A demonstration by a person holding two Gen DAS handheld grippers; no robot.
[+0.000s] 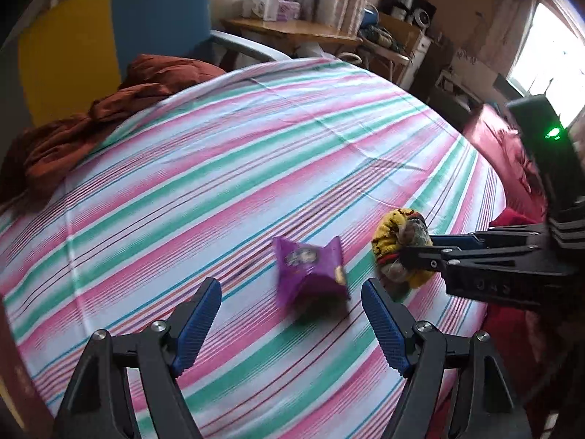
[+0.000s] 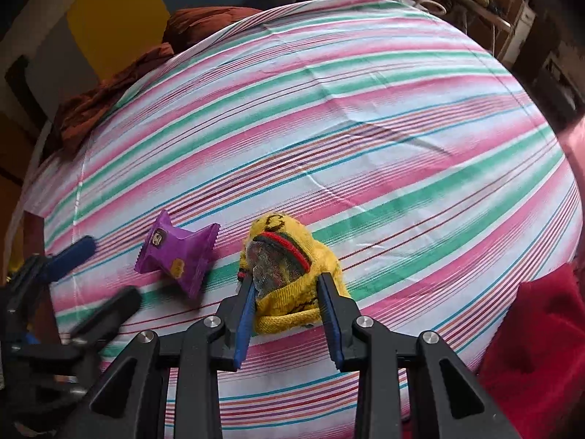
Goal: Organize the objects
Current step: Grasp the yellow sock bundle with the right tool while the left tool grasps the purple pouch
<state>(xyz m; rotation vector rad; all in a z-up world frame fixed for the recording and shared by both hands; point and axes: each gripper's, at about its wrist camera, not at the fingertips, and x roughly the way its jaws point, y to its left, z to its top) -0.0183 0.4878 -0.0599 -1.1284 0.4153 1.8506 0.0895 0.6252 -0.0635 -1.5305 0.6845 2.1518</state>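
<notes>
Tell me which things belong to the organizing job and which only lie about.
Job:
- rolled yellow sock, gripped in the right tool
- purple snack packet, before the open left tool

Lying about:
- crumpled rust-brown cloth
- red fabric
- blue chair

A: What lies past the striped sheet (image 1: 256, 153)?
B: A rumpled rust-brown blanket (image 1: 91, 131), 1 blue chair (image 1: 161, 14), a yellow panel (image 1: 69, 51).
A: Further back?
B: A cluttered wooden table (image 1: 292, 33).

Black tool (image 2: 287, 285) frames, silver screws, seemingly ribbed blue pads (image 1: 199, 323).
</notes>
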